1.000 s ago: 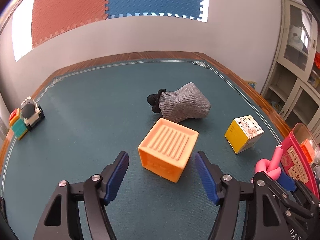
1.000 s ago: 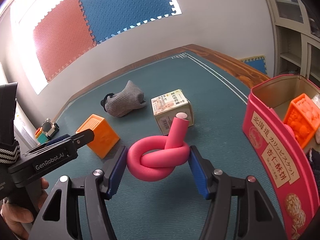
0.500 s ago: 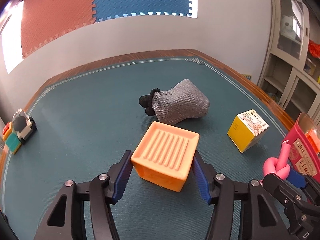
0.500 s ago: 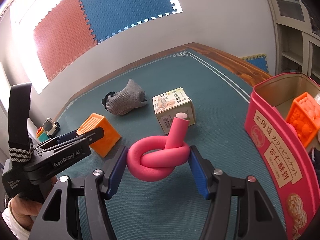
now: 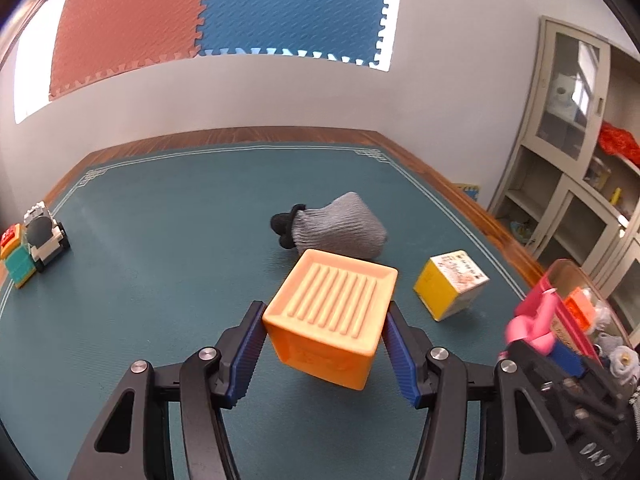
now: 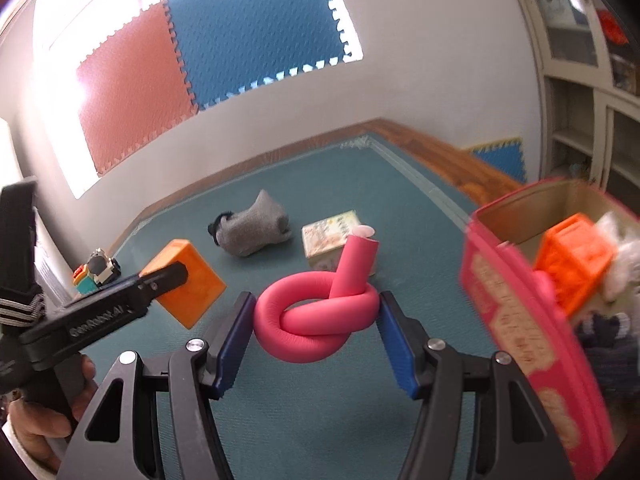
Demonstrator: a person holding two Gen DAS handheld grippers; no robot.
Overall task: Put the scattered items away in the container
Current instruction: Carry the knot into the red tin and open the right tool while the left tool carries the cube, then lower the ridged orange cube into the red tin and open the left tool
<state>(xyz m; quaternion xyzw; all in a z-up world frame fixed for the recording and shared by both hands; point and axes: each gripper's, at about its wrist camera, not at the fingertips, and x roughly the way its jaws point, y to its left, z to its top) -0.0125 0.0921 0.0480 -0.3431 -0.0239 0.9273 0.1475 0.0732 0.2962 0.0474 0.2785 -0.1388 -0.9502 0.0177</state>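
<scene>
Holding the cube [image 5: 332,322] clamped in the left gripper [image 5: 324,354] and the knot [image 6: 316,320] in the right gripper [image 6: 316,338], both clear of the mat, we keep them level and release only above the tin [image 6: 516,320].

1. The teal mat [image 5: 168,240] lies bare between the toy block cluster [image 5: 32,244] at its left edge and the grey sock [image 5: 340,230]: the widest open lane.
2. The sock stands just behind the orange cube [image 5: 332,320]; the yellow box [image 5: 448,284] sits near the sock, to its right.
3. The pink tin [image 6: 532,344] walls off the mat's right side, its open top crowded with items.
</scene>
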